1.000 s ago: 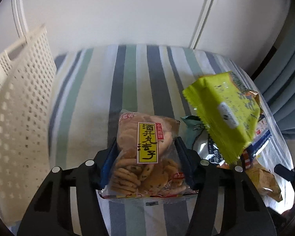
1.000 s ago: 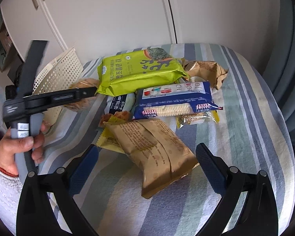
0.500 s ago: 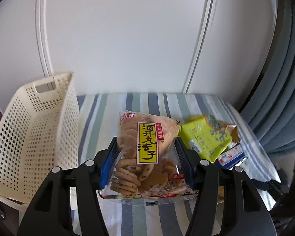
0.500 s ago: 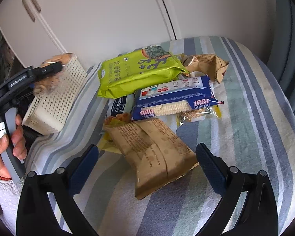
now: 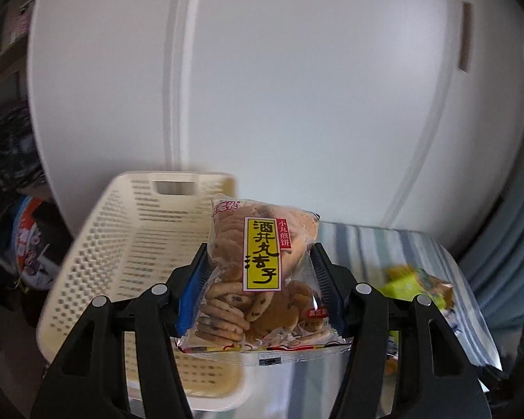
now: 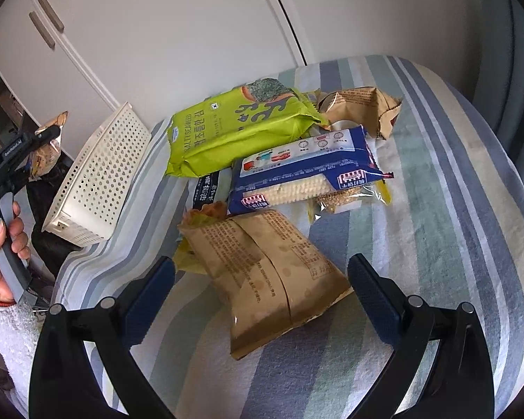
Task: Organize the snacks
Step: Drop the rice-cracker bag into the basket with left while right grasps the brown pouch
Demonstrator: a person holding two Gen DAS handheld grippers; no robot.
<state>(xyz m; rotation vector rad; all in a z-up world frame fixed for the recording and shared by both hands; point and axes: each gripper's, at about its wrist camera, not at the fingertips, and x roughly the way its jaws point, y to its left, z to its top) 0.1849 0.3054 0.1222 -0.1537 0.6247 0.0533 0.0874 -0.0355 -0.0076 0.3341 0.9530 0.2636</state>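
Currently left gripper (image 5: 260, 276) clamps the cookie bag (image 5: 262, 269), held in the air beside the cream basket (image 5: 136, 244). Right gripper (image 6: 262, 293) hangs wide open, empty, over the brown snack pack (image 6: 269, 279) on the striped cloth (image 6: 454, 209).

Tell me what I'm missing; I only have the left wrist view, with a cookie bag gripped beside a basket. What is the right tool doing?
Observer: The right tool is open and empty, above a brown paper bag on the striped cloth.
Reviewer: What else is left on the cloth?
Observer: A green seaweed pack, a blue cracker pack and a second brown bag, overlapping in one pile.
Reviewer: Where does the basket sit?
Observer: The basket stands at the cloth's left edge, apart from the pile.
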